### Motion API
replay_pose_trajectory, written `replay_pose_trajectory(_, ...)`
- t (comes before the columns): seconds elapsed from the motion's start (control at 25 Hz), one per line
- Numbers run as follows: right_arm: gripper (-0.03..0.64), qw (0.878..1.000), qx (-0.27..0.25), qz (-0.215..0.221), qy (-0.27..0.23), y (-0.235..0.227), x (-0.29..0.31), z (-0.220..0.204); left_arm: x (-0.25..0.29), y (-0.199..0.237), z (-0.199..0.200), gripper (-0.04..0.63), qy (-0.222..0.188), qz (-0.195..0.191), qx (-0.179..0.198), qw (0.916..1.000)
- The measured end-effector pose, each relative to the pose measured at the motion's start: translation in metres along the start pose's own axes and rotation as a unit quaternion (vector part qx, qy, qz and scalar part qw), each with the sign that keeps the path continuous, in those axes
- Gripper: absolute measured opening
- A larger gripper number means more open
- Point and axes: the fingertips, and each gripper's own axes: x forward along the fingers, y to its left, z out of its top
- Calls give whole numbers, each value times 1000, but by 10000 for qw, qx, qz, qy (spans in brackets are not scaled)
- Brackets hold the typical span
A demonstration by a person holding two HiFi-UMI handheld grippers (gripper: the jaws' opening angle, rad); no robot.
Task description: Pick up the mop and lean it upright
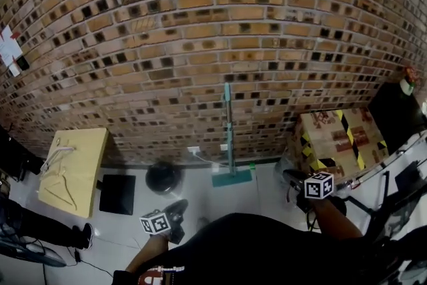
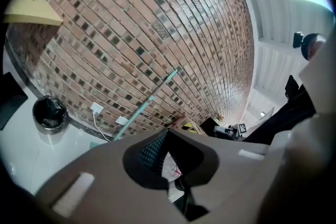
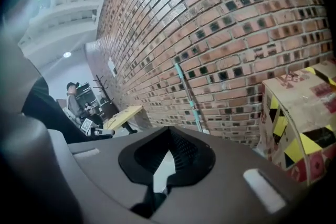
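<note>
Obs., head view: long teal mop w/ flat rectangular head (image 1: 229, 133) stands upright against the red-brown brick wall (image 1: 200, 23). Its head sits on the pale glossy floor (image 1: 200, 200) at the wall's foot; the handle runs straight up the bricks. Neither tongs touch it. Both are low in frame, well apart from the mop.

L tongs (image 1: 179, 207): clenched, tips meeting, nothing between jaws. In the L gripper view the mop handle slants across the bricks beyond the tips.

R tongs (image 1: 292, 177): clenched, also empty. In the R gripper view the mop is upright on the wall ahead.

Surroundings:
- Round black bin w/ dark liner (image 1: 163, 177) on the floor, near the mop head, to its left.
- White wall socket w/ white cable (image 1: 193, 151) low on the wall, btwn bin and mop.
- Black square mat (image 1: 118, 193) flat on the floor, btwn bin and pale yellow worktop (image 1: 87, 143).
- White clothes hangers (image 1: 60, 151) lie on that worktop.
- Cardboard box w/ yellow-black hazard tape (image 1: 340, 137) by the wall, right of the mop, apart from it.
</note>
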Motion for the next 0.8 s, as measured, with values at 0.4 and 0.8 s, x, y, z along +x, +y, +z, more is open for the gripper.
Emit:
replay_pose_trajectory(0.4, 14, 9972, 288, -488, -492, 37, 95, 59, 28, 85, 126, -6, 614, -540, 653, 9945)
replay_pose_trajectory(0.8, 14, 9986, 106, -397, -326, 10, 126, 87, 71, 100, 166, -6, 417, -495, 771, 9949)
